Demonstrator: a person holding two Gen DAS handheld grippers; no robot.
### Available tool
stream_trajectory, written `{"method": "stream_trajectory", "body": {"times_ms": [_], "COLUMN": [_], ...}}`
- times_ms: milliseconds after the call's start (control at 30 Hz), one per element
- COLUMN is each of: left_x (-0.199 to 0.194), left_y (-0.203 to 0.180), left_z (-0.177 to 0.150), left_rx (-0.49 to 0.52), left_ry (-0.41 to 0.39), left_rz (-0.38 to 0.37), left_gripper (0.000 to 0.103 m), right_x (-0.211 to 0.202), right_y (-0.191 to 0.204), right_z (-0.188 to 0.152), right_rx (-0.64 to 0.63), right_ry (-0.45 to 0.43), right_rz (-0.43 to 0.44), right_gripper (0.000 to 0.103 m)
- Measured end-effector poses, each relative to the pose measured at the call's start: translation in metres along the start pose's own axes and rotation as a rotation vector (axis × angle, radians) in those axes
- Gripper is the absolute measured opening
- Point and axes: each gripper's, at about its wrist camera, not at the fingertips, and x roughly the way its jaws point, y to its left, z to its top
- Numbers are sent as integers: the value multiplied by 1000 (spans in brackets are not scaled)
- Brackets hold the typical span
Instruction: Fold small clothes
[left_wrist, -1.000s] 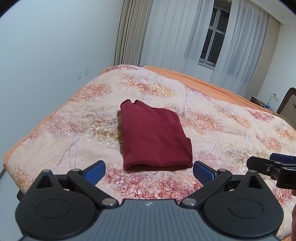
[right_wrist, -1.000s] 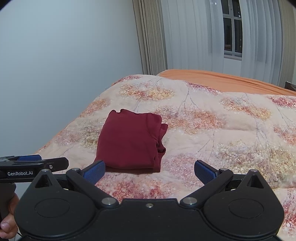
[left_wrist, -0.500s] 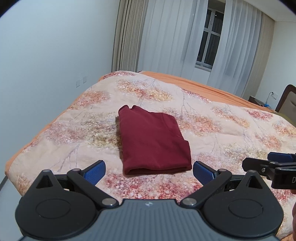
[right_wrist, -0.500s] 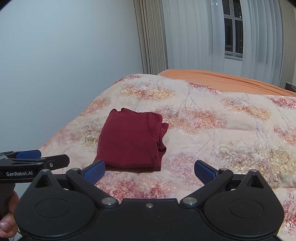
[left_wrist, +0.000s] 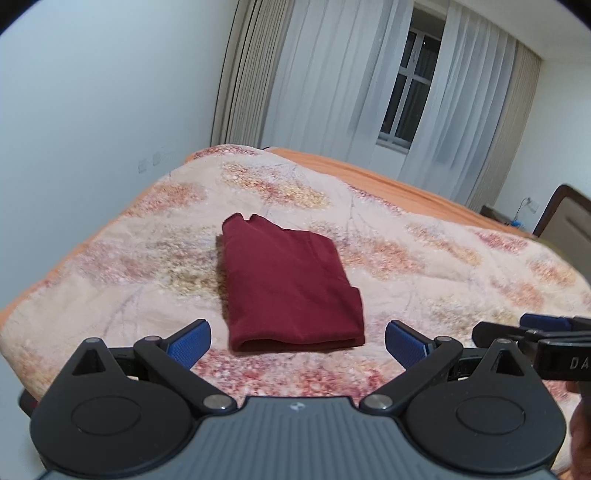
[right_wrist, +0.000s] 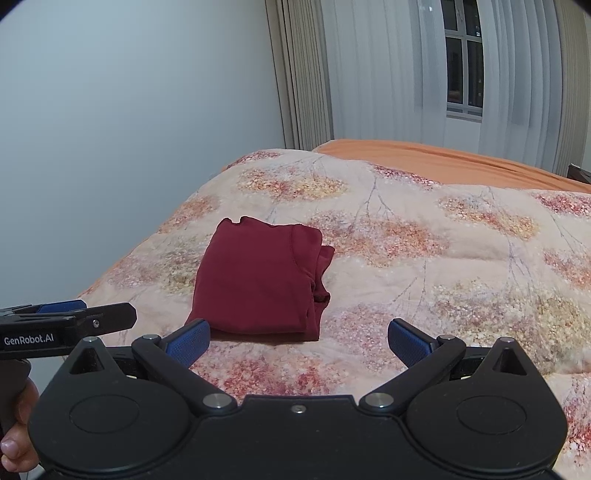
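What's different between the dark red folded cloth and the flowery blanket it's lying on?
The dark red folded cloth is one plain colour; the flowery blanket is pale with orange and pink blossom patches. The cloth is small and folded into a neat rectangle; the blanket is spread wide over the bed. The cloth rests on top, with the blanket beneath it. Both are soft fabric, and neither gripper touches them.

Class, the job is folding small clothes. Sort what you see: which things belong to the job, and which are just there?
Part of the job:
- red garment, folded on the bedspread
- left gripper, open
- right gripper, open

Just there:
- curtains
- window
- wall sockets
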Motion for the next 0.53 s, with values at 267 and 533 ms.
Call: {"method": "stream_trajectory", "body": {"times_ms": [267, 533], "left_x": [7, 10], "left_y": [4, 6], "left_z": [0, -1], "left_rx": [-8, -32], "left_ry": [23, 14], "left_rz": [-12, 73], "left_gripper": [103, 103], "right_x": [-1, -2], "right_y": [1, 2], "right_z": [0, -1], "right_rx": [-3, -7], "right_ry": [-1, -2], "right_rz": [0, 2], "right_gripper": [102, 102]}}
